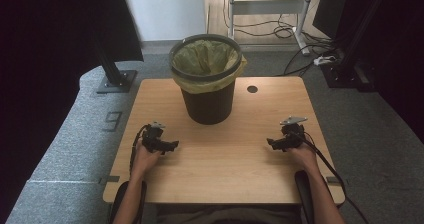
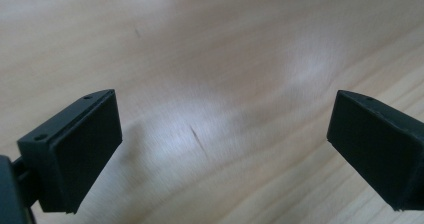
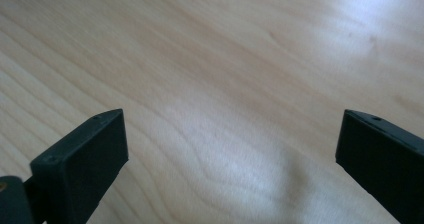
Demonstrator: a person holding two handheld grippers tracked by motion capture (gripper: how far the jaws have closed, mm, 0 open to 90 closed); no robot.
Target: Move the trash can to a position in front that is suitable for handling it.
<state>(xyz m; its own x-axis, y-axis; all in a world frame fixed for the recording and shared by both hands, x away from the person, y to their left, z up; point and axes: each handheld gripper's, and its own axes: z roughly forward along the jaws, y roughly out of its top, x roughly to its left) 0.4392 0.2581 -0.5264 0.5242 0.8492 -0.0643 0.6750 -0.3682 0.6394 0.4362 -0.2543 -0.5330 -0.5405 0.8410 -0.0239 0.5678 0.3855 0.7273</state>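
Two forearms come in from the bottom of the high view, each hand holding a gripper low over the wooden desk (image 1: 225,154). On the left gripper (image 1: 170,145) the black fingers (image 2: 75,154) stand wide apart with nothing between them; its own view looks down on bare wood grain with a short dark scratch (image 2: 199,139) in the gap. On the right gripper (image 1: 271,143) the fingers (image 3: 85,164) are likewise spread wide and hold nothing, with pale wood and a soft glare patch between them. The two grippers lie well apart, one near each side of the desk, their tips turned inward toward each other. A grey three-cornered plate sits on top of each, and a dark cable trails from each back along the arm.

Beyond them, at the middle of the desk's far half, stands a dark waste bin (image 1: 207,104), upright, lined with a yellowish bag (image 1: 205,59) folded over its rim. Neither gripper touches it. A small round hole (image 1: 252,89) shows in the desk just right of the bin.

Grey carpet (image 1: 75,134) surrounds the desk. A black stand foot (image 1: 116,81) rests at the far left, and a metal frame (image 1: 270,6) with loose cables and a power strip (image 1: 325,60) lies behind.
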